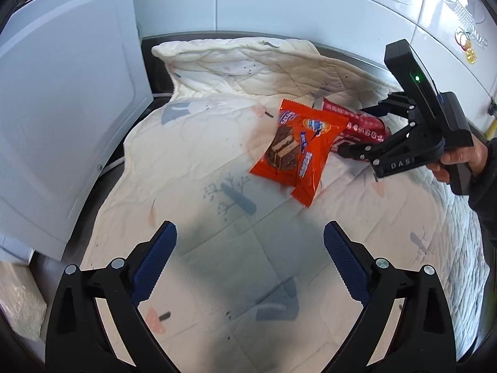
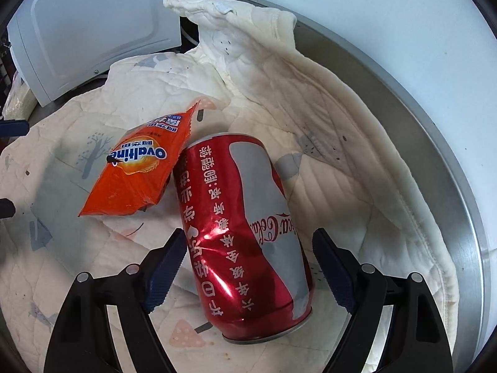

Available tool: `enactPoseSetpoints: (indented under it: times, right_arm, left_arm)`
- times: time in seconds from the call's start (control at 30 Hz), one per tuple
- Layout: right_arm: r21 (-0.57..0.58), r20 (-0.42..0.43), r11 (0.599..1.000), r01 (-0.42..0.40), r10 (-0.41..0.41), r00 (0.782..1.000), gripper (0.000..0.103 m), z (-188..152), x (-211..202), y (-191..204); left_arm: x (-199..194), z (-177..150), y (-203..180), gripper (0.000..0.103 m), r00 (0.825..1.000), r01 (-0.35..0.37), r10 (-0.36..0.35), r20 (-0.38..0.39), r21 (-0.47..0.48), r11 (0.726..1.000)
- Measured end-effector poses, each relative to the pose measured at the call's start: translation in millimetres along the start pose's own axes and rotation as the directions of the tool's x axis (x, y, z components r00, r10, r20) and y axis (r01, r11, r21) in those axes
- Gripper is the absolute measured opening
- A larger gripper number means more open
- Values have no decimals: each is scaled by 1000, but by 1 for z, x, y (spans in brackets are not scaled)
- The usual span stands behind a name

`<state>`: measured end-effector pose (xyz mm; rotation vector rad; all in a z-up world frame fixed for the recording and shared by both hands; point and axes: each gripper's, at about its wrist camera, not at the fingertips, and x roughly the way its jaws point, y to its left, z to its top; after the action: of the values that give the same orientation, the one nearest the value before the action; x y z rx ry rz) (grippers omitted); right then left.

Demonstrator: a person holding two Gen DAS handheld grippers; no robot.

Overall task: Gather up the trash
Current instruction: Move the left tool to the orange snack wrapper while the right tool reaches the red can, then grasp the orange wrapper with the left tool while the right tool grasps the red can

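Observation:
A dented red Coca-Cola can [image 2: 245, 233] lies on its side on a white quilted cloth [image 2: 77, 248]. An orange Ovaltine snack wrapper [image 2: 139, 171] lies against the can's far left end. My right gripper [image 2: 248, 248] is open, its blue-padded fingers either side of the can; the left pad touches or nearly touches it. In the left wrist view the wrapper [image 1: 298, 152] partly covers the can [image 1: 360, 124], and the right gripper [image 1: 354, 130] straddles the can. My left gripper [image 1: 250, 236] is open and empty above the cloth [image 1: 186, 155], nearer than the wrapper.
A white appliance door [image 1: 62, 108] stands open at the left. A metal rim [image 2: 450, 186] curves round the cloth at the right. A white tiled wall [image 1: 279, 0] rises behind. The cloth's far edge [image 2: 233, 9] is bunched up.

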<state>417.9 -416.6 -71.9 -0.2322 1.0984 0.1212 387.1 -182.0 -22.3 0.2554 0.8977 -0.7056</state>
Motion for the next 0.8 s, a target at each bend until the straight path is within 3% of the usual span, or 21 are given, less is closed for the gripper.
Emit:
enactPoseSetpoints:
  times: [0.03,0.33,0.8]
  right_arm:
    - [1,-2,1000,-5,5,1000,72,1,1,1]
    - [18,4,999,-34,34,999,64,-12,-10,-2]
    - [93,13,993,-69,68,998,63,-56,-47,-8]
  left_arm:
    - [4,4,0,95,1000,7,-7,0,1,1000]
    - [29,20,-10,98,1000,19,-18,-15,48,999]
    - [62,45,-37,98,1000,21,-19,-14,193,981]
